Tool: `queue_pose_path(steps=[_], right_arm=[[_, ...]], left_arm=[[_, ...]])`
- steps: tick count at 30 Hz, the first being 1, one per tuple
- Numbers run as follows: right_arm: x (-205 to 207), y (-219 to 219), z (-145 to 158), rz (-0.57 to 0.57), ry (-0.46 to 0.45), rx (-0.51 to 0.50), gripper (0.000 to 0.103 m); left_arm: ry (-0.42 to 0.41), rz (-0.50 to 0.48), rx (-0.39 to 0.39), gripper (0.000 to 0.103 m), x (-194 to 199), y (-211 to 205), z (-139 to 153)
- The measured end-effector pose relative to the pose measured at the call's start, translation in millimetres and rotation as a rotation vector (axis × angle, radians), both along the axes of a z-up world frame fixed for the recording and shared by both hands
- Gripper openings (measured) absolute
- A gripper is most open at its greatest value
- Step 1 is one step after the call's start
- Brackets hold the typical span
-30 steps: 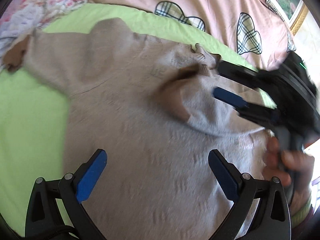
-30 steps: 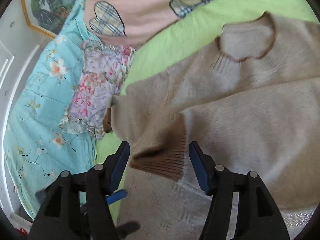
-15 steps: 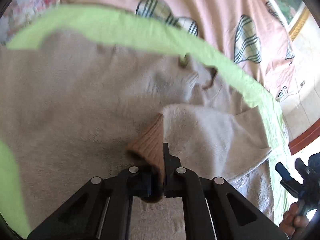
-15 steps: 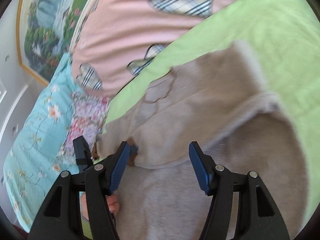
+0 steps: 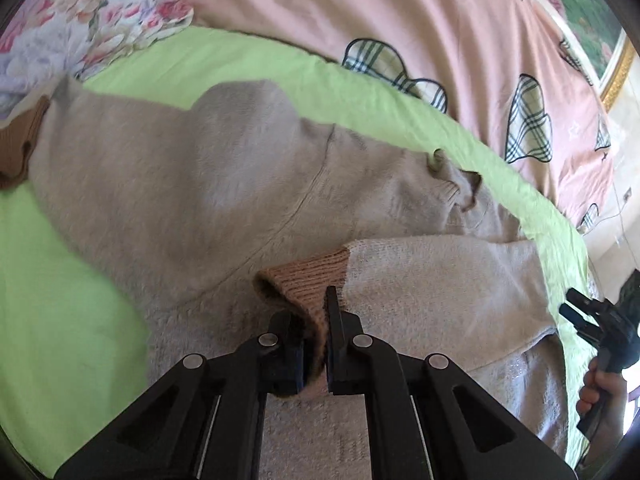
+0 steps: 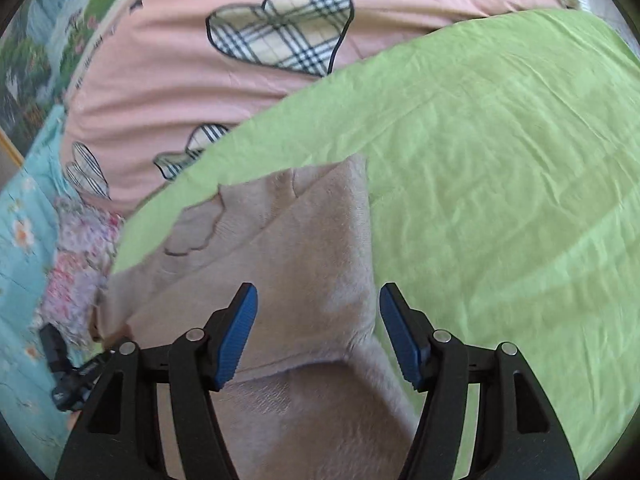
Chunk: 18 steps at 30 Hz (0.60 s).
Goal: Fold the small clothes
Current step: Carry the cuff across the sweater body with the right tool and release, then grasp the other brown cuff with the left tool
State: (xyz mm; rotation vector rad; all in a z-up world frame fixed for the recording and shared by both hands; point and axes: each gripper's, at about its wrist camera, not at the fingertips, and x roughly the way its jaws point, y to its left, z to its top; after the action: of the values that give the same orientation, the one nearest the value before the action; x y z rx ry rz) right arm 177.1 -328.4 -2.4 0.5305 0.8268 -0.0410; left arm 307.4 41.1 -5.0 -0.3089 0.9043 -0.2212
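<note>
A small beige knitted sweater (image 5: 208, 184) lies flat on a lime-green sheet (image 5: 60, 280). One sleeve is folded across its body, and my left gripper (image 5: 316, 344) is shut on that sleeve's brown ribbed cuff (image 5: 308, 276). The other sleeve stretches to the far left and ends in a brown cuff (image 5: 18, 148). In the right wrist view my right gripper (image 6: 318, 340) hangs open above the sweater's (image 6: 296, 264) folded right edge, with nothing pinched between its blue pads (image 6: 236, 332). The right gripper (image 5: 600, 320) also shows at the left view's right edge, held by a hand.
A pink quilt with plaid patches (image 5: 400, 20) lies beyond the green sheet. Floral fabric (image 5: 80, 12) sits at the far left, with a turquoise flowered cover (image 6: 20, 280) beside it. The green sheet (image 6: 500, 200) spreads wide to the sweater's right. The left gripper's body (image 6: 68, 372) shows low left.
My left gripper went from wide open to shut on the brown cuff of the folded sleeve. My right gripper let that sleeve go and swung out to the sweater's right edge.
</note>
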Motion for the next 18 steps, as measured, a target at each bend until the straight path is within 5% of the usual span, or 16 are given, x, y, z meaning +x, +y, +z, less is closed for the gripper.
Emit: queue_pose_path(steps=[4,5,6,12,14,16,18], right_arm=[[34,4,-30,0.04,0.131,-0.064,0.065],[39,5,-35,0.058,0.142,-0.073,0.058],[41,6,-36,0.086,0.135,-0.09,0.011],[31,-21,-19,0.014,0.077,-0.114,0.008],[34,-18,-30,0.027,0.124,-0.135,0.008],[34,-15,-34,0.023,0.131,-0.157,0.008],[26,-17,-26,-0.012,0.131,-0.16,0.021]], left_arm=[[0.004,-0.037,0.029,0.005,-10,-5,-1],[0.006,-0.043,0.031,0.005,-9,-6,0],[0.005,-0.05,0.031,0.005,-11,-7,1],[-0.039,-0.123,0.065,0.006,-5,-33,14],[-0.012,-0.11,0.112,0.006,2,-35,2],[0.036,-0.105,0.075,0.009,6,-26,-8],[0.028,-0.09,0.057,0.014,0,-15,-6]])
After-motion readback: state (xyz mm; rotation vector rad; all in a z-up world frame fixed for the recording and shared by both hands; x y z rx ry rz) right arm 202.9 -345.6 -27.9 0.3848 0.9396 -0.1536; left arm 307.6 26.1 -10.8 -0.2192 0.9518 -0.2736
